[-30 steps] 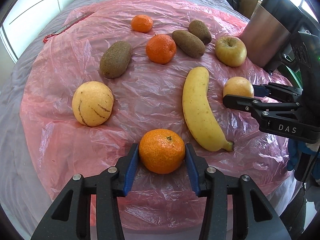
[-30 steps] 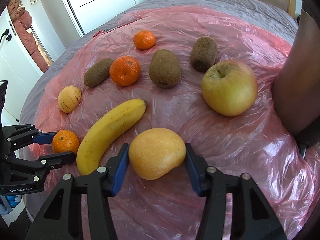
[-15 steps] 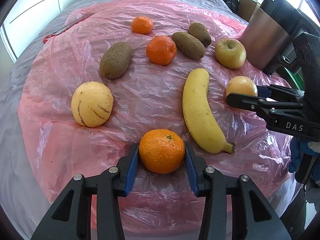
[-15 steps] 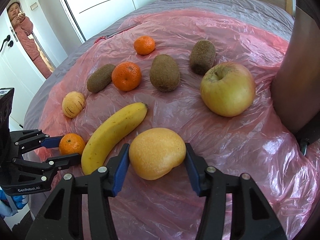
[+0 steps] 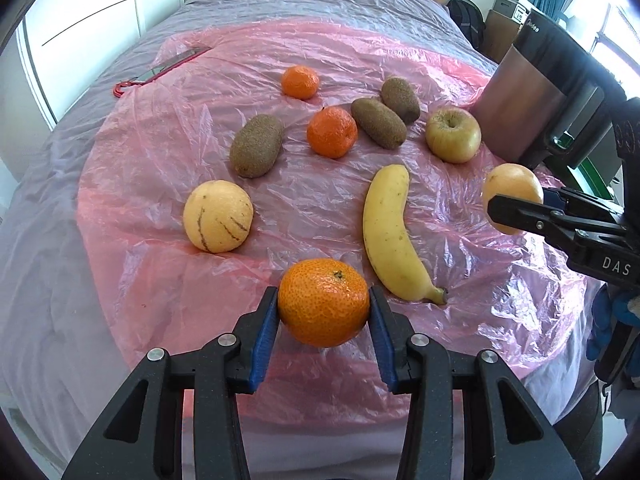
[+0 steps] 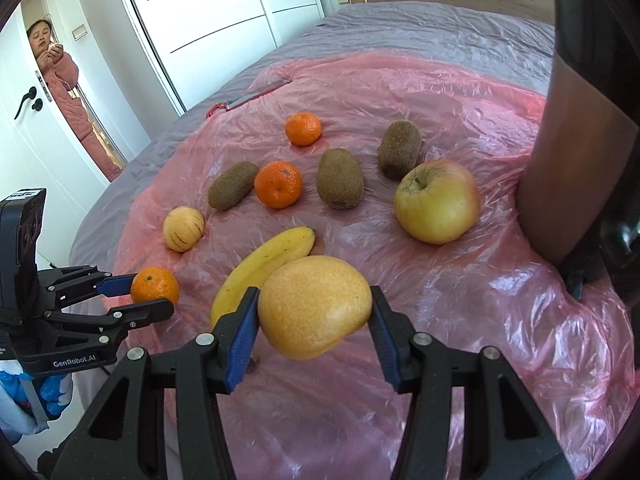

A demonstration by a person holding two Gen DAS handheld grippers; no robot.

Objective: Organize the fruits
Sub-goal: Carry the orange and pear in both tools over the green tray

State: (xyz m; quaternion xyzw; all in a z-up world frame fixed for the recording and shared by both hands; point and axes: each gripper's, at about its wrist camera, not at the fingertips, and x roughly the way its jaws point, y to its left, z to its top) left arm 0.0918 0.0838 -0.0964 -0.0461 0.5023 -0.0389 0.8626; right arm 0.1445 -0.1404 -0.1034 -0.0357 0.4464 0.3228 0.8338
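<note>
The left tongs (image 5: 323, 308) are clamped on a mandarin (image 5: 323, 302), blue pads pressed against its two sides, and the fruit hangs clear above the pink plastic sheet (image 5: 160, 160) that covers the bed (image 5: 48, 280). The right tongs (image 6: 310, 312) are clamped on a yellow-orange pear-like fruit (image 6: 314, 306), also lifted off the sheet, in front of the banana (image 6: 264, 268).

On the sheet lie the banana, a green-yellow apple (image 6: 438, 202) beside a dark appliance (image 6: 576, 160), and a pale striped melon-like fruit (image 5: 218, 216) to the left. Farther back are three kiwis (image 5: 256, 146), (image 5: 378, 122), (image 5: 400, 94), the last two touching, with two more mandarins (image 5: 331, 131), (image 5: 300, 81) among them. A red-handled tool (image 5: 160, 72) lies at the sheet's far left edge. A person (image 6: 60, 72) stands in the doorway in the right wrist view.
</note>
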